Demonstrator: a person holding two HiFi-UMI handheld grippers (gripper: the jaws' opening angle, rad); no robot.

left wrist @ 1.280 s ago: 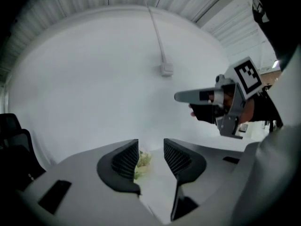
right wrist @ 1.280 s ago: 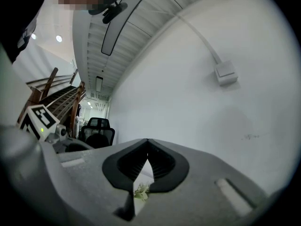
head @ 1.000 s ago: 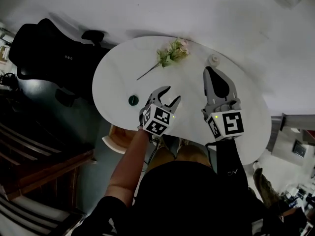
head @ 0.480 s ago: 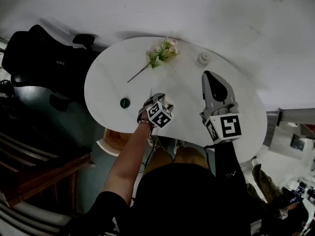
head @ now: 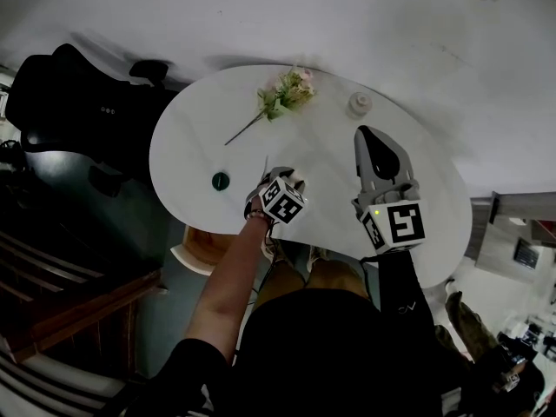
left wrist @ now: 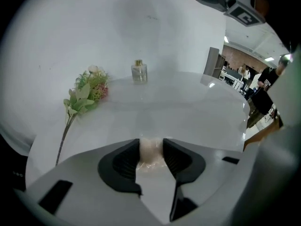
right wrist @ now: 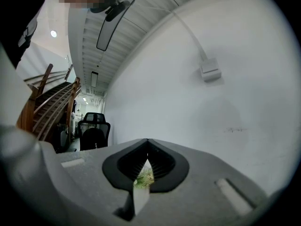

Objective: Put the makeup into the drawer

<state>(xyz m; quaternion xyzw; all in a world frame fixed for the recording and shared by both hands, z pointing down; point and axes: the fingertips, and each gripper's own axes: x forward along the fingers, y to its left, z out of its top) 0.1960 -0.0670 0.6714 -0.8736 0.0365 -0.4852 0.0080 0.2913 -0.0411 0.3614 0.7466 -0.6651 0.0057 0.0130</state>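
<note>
The left arm reaches out and down, so the left tool [head: 290, 179] tips steeply toward the smooth white surface [head: 195, 142] with round edges. Its jaws have just been closing and squeeze a small, pale, soft-looking makeup piece [left wrist: 150, 152]. The right tool [head: 368, 137] is held level beside it, jaws closed on nothing. Ahead of the left tool stands a little clear bottle [left wrist: 139, 72], with pink and green flowers [left wrist: 87, 92] further left. A black chair [head: 78, 102] stands by the white wall.

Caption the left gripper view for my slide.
Left gripper, jaws just closed on a pale item on the white table; flower sprig and bottle beyond.
</note>
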